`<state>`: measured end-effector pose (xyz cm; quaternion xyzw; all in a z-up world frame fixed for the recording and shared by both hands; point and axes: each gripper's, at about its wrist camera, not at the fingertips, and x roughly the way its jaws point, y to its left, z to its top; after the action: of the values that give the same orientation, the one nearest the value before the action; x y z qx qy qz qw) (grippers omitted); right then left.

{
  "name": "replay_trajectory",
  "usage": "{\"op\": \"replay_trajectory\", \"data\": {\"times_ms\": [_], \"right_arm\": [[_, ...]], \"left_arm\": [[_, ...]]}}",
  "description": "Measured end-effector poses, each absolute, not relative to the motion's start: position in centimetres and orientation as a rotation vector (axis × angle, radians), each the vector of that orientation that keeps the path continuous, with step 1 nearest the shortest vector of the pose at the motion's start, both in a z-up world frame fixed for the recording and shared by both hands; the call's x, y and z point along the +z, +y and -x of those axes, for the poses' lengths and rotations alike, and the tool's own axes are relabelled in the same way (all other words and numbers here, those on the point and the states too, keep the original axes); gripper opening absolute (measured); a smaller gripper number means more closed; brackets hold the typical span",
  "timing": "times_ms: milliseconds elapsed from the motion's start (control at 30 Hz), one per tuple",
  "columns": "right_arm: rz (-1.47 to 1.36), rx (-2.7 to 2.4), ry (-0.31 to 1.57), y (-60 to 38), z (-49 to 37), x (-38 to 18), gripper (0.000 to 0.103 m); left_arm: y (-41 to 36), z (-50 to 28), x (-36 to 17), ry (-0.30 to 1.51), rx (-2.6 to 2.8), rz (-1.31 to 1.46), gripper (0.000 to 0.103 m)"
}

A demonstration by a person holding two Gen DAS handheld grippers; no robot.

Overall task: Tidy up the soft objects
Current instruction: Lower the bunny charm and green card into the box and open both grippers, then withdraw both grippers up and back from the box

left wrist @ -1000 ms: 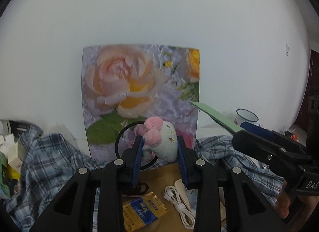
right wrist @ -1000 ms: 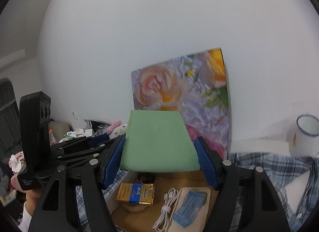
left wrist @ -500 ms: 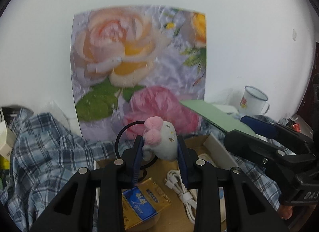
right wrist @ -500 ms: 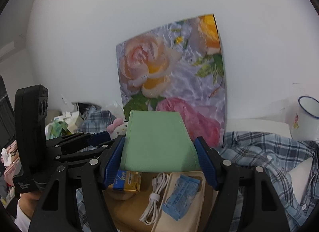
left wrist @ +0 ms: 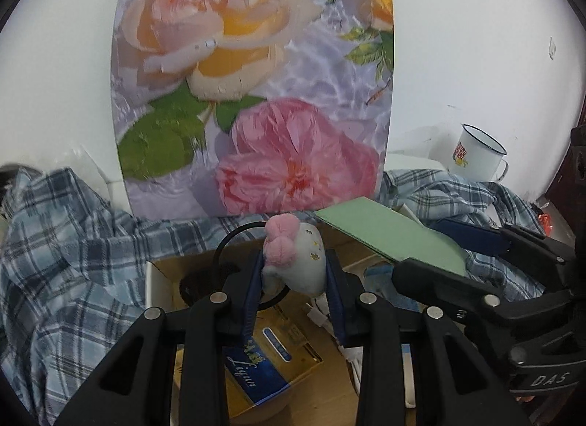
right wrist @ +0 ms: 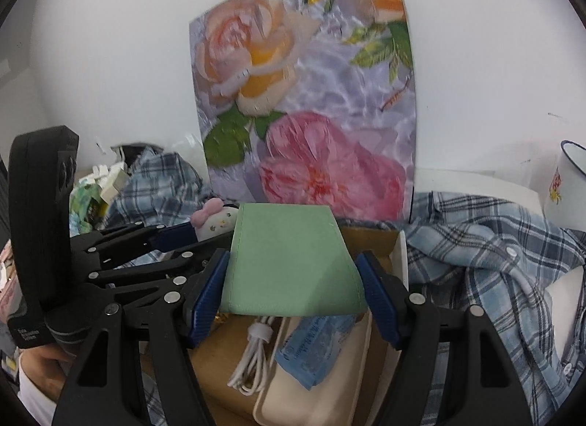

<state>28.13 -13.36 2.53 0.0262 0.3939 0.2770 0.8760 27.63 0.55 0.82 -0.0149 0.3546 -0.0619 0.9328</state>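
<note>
Green pouch pinched flat in right claw, lower centre of frame; plush toy squeezed between pads of left claw, centre frame. Both held above open cardboard box, neither yet released. Judged midway: pickup done, placing left.

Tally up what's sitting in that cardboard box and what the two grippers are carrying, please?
Held in grippers: 2, plush toy and green cloth
Blue packets: 2
White cables: 1
Cream pouches: 1
Total: 6
</note>
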Motion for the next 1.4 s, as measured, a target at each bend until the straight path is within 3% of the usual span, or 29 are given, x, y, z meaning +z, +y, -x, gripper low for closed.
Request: {"op": "replay_trajectory", "data": {"times_ms": [433,500,533,567,633,1400], "right_arm": [[-0.029,0.560,0.910,-13.0,-28.8,0.5,0.073],[-0.030,0.542,0.910,-13.1,-28.8,0.7,0.080],[-0.035,0.531,0.907,-13.3,-28.9,0.8,0.085],[-0.043,0.516,0.903,-13.7,-28.9,0.9,0.092],[-0.069,0.491,0.899,-14.5,-29.1,1.2,0.102],[-0.078,0.503,0.779,-15.4,-28.3,5.3,0.103]], "left_arm": [[0.8,-28.4,-0.3,0.765,-0.099,0.025,0.037],[1.0,-28.5,0.0,0.759,-0.058,0.025,0.065],[1.4,-28.4,0.1,0.753,-0.039,0.034,0.088],[1.9,-28.1,0.4,0.725,-0.036,0.059,0.097],[2.5,-27.9,0.7,0.704,-0.056,0.096,0.103],[1.5,-26.0,4.9,0.582,-0.043,0.029,0.103]]}}
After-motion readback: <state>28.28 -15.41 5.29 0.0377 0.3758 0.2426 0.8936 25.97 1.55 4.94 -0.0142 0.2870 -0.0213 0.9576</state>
